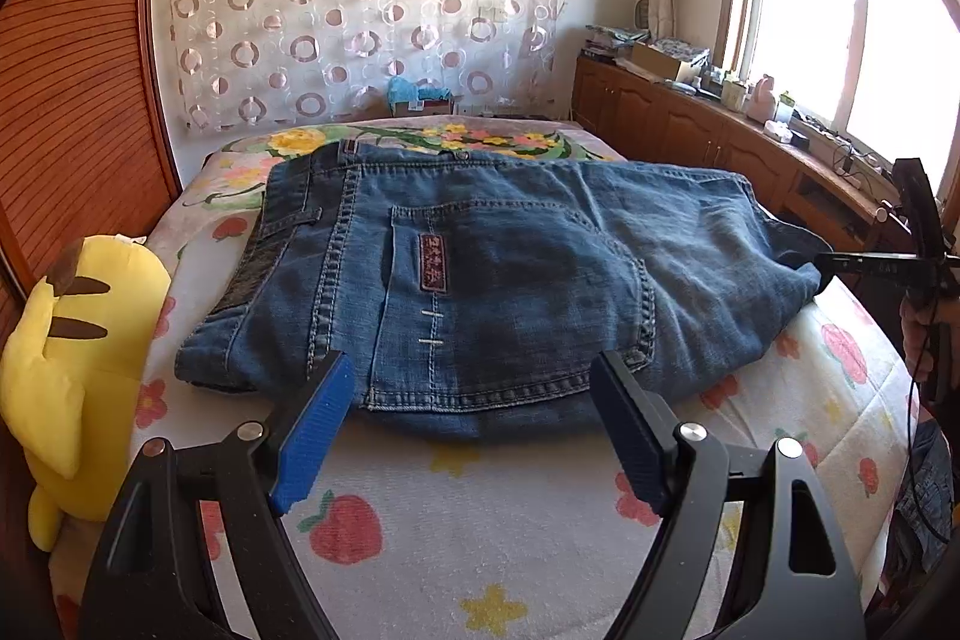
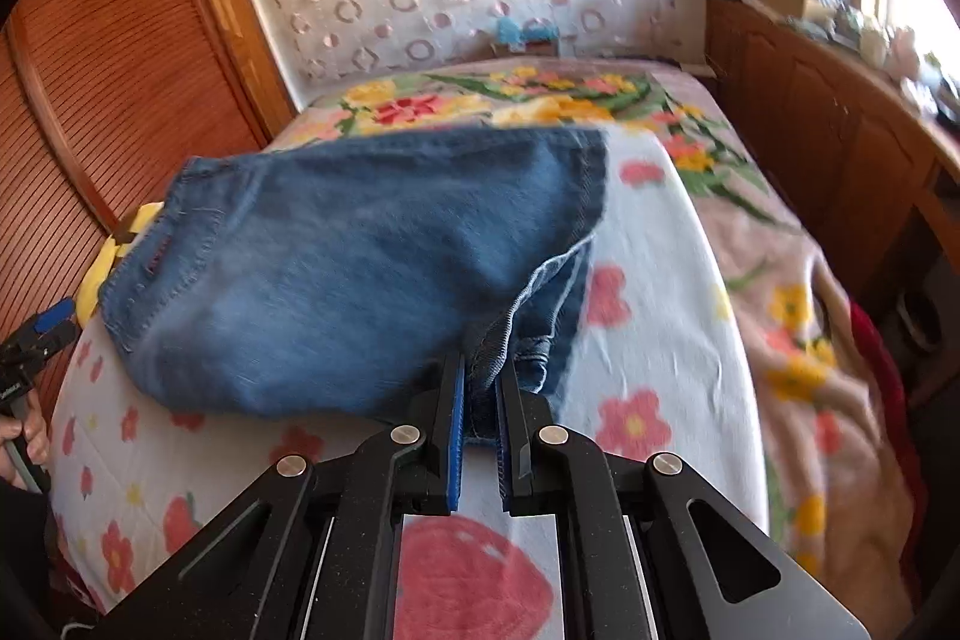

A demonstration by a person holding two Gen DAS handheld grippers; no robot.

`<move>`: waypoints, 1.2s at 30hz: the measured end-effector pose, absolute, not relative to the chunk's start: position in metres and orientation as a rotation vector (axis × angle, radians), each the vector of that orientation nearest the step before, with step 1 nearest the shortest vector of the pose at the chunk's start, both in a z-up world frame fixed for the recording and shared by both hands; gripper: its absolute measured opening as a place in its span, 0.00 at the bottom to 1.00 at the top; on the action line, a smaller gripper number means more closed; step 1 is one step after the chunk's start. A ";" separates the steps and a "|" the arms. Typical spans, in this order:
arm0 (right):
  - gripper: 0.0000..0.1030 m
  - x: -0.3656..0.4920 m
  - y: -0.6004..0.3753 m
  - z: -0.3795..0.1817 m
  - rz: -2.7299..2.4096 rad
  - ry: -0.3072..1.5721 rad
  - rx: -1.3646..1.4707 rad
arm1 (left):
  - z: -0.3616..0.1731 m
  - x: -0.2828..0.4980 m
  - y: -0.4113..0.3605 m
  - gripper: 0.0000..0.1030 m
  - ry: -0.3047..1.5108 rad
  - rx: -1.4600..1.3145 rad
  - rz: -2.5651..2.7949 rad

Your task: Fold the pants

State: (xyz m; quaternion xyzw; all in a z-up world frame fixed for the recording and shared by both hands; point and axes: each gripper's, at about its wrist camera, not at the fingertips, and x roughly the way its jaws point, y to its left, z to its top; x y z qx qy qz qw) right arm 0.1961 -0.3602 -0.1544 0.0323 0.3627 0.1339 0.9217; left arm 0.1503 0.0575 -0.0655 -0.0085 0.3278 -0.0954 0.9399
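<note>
Blue denim pants (image 1: 480,280) lie folded on the bed, back pocket up, waistband at the far side. My left gripper (image 1: 474,370) is open and empty, its blue pads just in front of the pants' near edge. My right gripper (image 2: 480,382) is shut on the pants' (image 2: 336,268) edge, pinching a fold of denim between its blue pads. In the left wrist view the right gripper (image 1: 840,261) shows at the pants' right end, holding the cloth. The left gripper (image 2: 42,334) shows at the far left of the right wrist view.
The bed has a white sheet with strawberries and flowers (image 1: 420,520). A yellow plush toy (image 1: 78,358) lies at the bed's left edge beside a wooden slatted door (image 1: 72,100). A wooden cabinet (image 1: 690,118) with clutter stands along the right under a window.
</note>
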 end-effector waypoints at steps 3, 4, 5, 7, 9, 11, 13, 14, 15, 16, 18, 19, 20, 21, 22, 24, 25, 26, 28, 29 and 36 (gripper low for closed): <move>0.09 0.198 -0.366 -0.161 0.236 0.742 0.095 | -0.072 0.152 0.058 0.79 0.689 -0.027 -0.190; 0.18 0.199 -0.369 -0.163 0.217 0.743 0.109 | -0.075 0.153 0.059 0.79 0.702 -0.032 -0.191; 0.32 0.200 -0.368 -0.164 0.199 0.748 0.124 | -0.077 0.153 0.059 0.79 0.712 -0.032 -0.194; 0.36 0.200 -0.372 -0.167 0.175 0.750 0.154 | -0.079 0.152 0.058 0.79 0.718 -0.025 -0.192; 0.38 0.204 -0.370 -0.170 0.185 0.757 0.169 | -0.082 0.153 0.058 0.79 0.724 -0.023 -0.190; 0.39 0.204 -0.369 -0.174 0.182 0.770 0.160 | -0.084 0.153 0.058 0.79 0.731 -0.028 -0.188; 0.39 0.204 -0.363 -0.171 0.181 0.784 0.137 | -0.086 0.154 0.058 0.79 0.735 -0.027 -0.185; 0.40 0.203 -0.359 -0.171 0.180 0.784 0.123 | -0.087 0.154 0.057 0.79 0.737 -0.028 -0.186; 0.40 0.202 -0.357 -0.169 0.177 0.783 0.106 | -0.088 0.154 0.057 0.79 0.740 -0.028 -0.187; 0.40 0.201 -0.353 -0.169 0.173 0.781 0.090 | -0.088 0.154 0.057 0.79 0.742 -0.027 -0.187; 0.40 0.203 -0.348 -0.169 0.173 0.778 0.066 | -0.089 0.154 0.056 0.79 0.747 -0.024 -0.186; 0.40 0.203 -0.344 -0.170 0.169 0.773 0.046 | -0.090 0.156 0.056 0.79 0.750 -0.024 -0.185; 0.40 0.203 -0.340 -0.171 0.161 0.766 0.012 | -0.090 0.156 0.055 0.79 0.754 -0.023 -0.183; 0.38 0.201 -0.337 -0.170 0.157 0.758 -0.011 | -0.090 0.156 0.056 0.79 0.755 -0.021 -0.181; 0.36 0.199 -0.336 -0.171 0.155 0.746 -0.025 | -0.089 0.155 0.056 0.79 0.755 -0.016 -0.179; 0.36 0.196 -0.336 -0.173 0.157 0.731 -0.031 | -0.087 0.155 0.057 0.79 0.753 -0.008 -0.171; 0.36 0.196 -0.337 -0.174 0.162 0.730 -0.024 | -0.085 0.157 0.058 0.79 0.753 -0.005 -0.167; 0.36 0.196 -0.338 -0.175 0.166 0.730 -0.016 | -0.084 0.157 0.061 0.79 0.752 -0.004 -0.158; 0.36 0.196 -0.339 -0.175 0.166 0.730 -0.017 | -0.081 0.161 0.068 0.79 0.752 -0.016 -0.145; 0.36 0.197 -0.337 -0.175 0.162 0.731 -0.025 | -0.079 0.163 0.072 0.79 0.752 -0.028 -0.139; 0.36 0.195 -0.335 -0.173 0.159 0.730 -0.032 | -0.070 0.189 0.111 0.79 0.751 -0.057 -0.053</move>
